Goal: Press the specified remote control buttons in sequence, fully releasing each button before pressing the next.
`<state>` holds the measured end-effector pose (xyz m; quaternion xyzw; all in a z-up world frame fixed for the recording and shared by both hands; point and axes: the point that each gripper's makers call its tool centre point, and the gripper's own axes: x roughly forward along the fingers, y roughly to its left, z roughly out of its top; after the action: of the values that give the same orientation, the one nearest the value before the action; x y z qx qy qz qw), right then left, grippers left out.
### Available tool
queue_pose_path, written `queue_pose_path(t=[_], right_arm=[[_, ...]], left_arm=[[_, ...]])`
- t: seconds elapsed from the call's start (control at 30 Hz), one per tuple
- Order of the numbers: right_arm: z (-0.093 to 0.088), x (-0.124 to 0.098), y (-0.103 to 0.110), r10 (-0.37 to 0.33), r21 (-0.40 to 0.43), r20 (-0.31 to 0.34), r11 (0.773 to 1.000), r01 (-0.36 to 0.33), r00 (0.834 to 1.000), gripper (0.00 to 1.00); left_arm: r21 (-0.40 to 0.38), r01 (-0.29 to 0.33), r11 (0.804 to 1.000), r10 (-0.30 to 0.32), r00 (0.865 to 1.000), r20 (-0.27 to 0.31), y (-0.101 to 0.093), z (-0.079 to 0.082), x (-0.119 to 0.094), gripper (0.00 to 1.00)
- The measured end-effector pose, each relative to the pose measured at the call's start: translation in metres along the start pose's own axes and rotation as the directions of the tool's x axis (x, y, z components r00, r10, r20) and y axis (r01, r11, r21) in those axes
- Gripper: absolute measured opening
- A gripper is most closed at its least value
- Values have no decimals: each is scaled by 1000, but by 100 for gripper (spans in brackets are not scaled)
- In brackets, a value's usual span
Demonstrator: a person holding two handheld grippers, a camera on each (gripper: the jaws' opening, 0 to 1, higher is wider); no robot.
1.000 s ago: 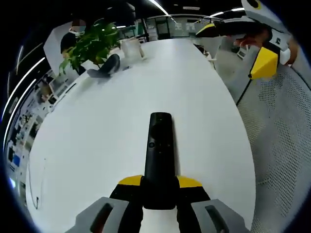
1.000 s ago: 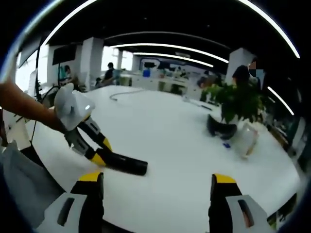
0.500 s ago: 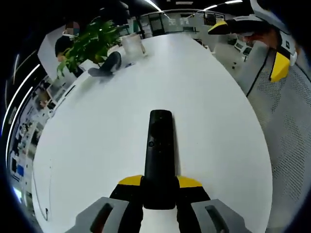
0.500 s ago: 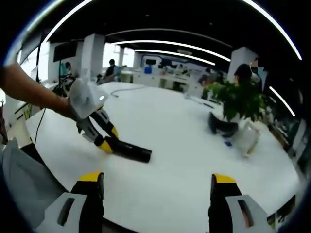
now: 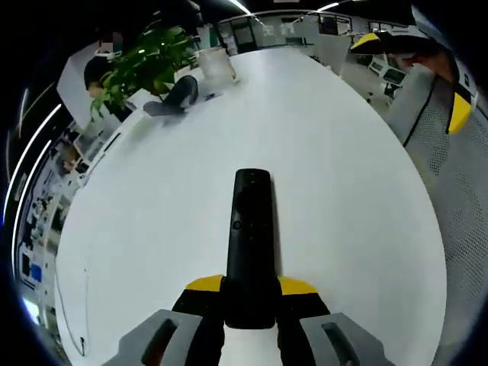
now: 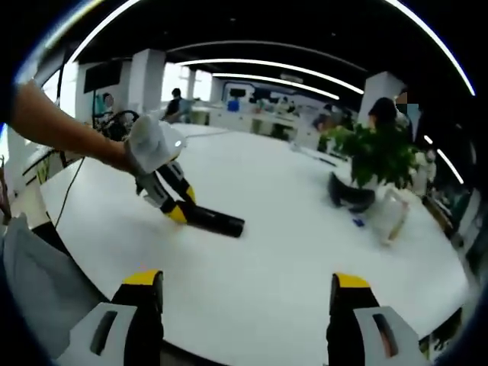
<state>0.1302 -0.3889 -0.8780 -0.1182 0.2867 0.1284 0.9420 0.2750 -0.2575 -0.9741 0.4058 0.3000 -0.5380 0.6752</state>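
Observation:
A long black remote control (image 5: 249, 244) points away from me above the white table (image 5: 168, 206), its buttons facing up. My left gripper (image 5: 250, 288) is shut on its near end, yellow pads on both sides. In the right gripper view the same remote (image 6: 217, 222) sticks out of the left gripper (image 6: 181, 212), held by a person's arm over the table (image 6: 290, 267). My right gripper (image 6: 245, 293) stands open with nothing between its jaws, well short of the remote. It also shows at the upper right of the left gripper view as the right gripper (image 5: 427, 61).
A potted green plant (image 5: 141, 65), a dark rounded object (image 5: 177, 95) and a clear container (image 5: 216, 63) stand at the table's far end. A mesh chair back (image 5: 457, 198) lies to the right. A cable (image 5: 72, 305) lies near the table's left edge. People sit in the background.
The left gripper has carried the remote further in over the table, away from its edge. My right gripper stays open and has moved off toward the upper right of the left view.

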Motion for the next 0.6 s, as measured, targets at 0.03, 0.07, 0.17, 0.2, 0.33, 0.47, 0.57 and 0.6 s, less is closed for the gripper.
queue_pose_path(t=[0.03, 0.07, 0.17, 0.2, 0.33, 0.47, 0.57, 0.6], right_arm=[[0, 0, 0, -1, 1, -3, 1000, 1, 1000, 90], [0, 0, 0, -1, 2, -3, 1000, 1, 1000, 90], [0, 0, 0, 0, 4, -3, 1000, 0, 1000, 90], [-1, 1, 0, -3, 1, -8, 1000, 3, 1000, 90], [-2, 1, 1, -1, -2, -15, 1000, 1, 1000, 90], [-3, 2, 1, -2, -1, -21, 1000, 2, 1000, 90], [-4, 2, 1, 0, -5, -25, 1000, 0, 1000, 90], [-4, 2, 2, 2, -6, -26, 1000, -2, 1000, 90]], left_arm=[[3, -3, 1000, 3, 1000, -2, 4, 0, 0, 23], [5, -6, 1000, 6, 1000, -3, 8, 0, 0, 23], [7, -11, 1000, 11, 1000, -6, 17, -1, 1, 23], [10, -12, 1000, 12, 1000, -7, 19, -1, 1, 23], [20, -17, 1000, 18, 1000, -12, 28, -2, 2, 23], [22, -20, 1000, 21, 1000, -17, 36, -3, 3, 24], [35, -22, 999, 22, 999, -23, 42, -3, 4, 24], [39, -24, 999, 25, 999, -26, 45, -3, 4, 24]])
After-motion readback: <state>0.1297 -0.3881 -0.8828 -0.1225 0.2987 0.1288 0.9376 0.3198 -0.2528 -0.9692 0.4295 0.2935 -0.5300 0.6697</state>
